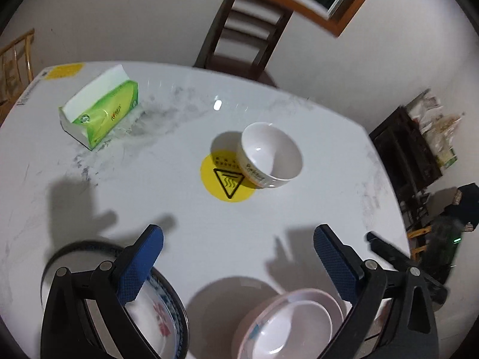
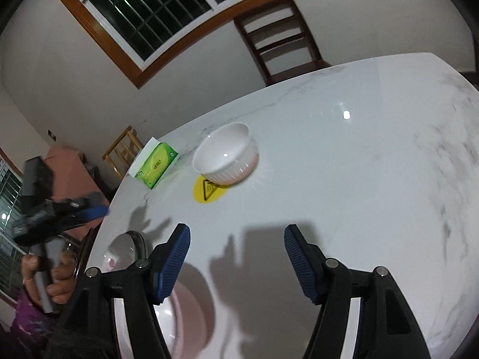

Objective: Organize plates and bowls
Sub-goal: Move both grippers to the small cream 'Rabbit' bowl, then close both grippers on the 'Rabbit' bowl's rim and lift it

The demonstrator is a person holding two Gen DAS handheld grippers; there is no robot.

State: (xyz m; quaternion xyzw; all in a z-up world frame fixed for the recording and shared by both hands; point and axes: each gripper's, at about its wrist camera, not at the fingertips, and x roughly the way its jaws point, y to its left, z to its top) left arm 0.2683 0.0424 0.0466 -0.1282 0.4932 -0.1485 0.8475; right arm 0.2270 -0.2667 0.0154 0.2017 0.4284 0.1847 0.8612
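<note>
Waiting near the middle of the table (image 1: 179, 209) is the white bowl (image 1: 271, 158), upright and half over a yellow sticker (image 1: 223, 184); it looks like the next thing to gather. Both tongs are released and hold nothing: the left tongs (image 1: 238, 264) hang spread above the near edge, the right tongs (image 2: 236, 261) likewise, with bare marble between their pads.

Close under the left tongs sit two pink bowls nested together (image 1: 287, 323), and to their left a blue-rimmed plate (image 1: 155, 311) with a red flower pattern, partly hidden behind the left finger. A green tissue box (image 1: 100, 113) lies well apart at the far left, out of the way.

To do this step well, I would judge that the nearer tongs should go forward over the table to the white bowl and come down with one pad inside the rim and one outside, taking the wall on the near side. The bowl looks glossy and smooth, so the grip should be firm and low on the wall, not just at the lip. Lift it straight up, keep it level, then bring it back above the nested pink bowls and lower it into them without knocking the plate beside them. Which tongs will make the reach cannot be told from here.
</note>
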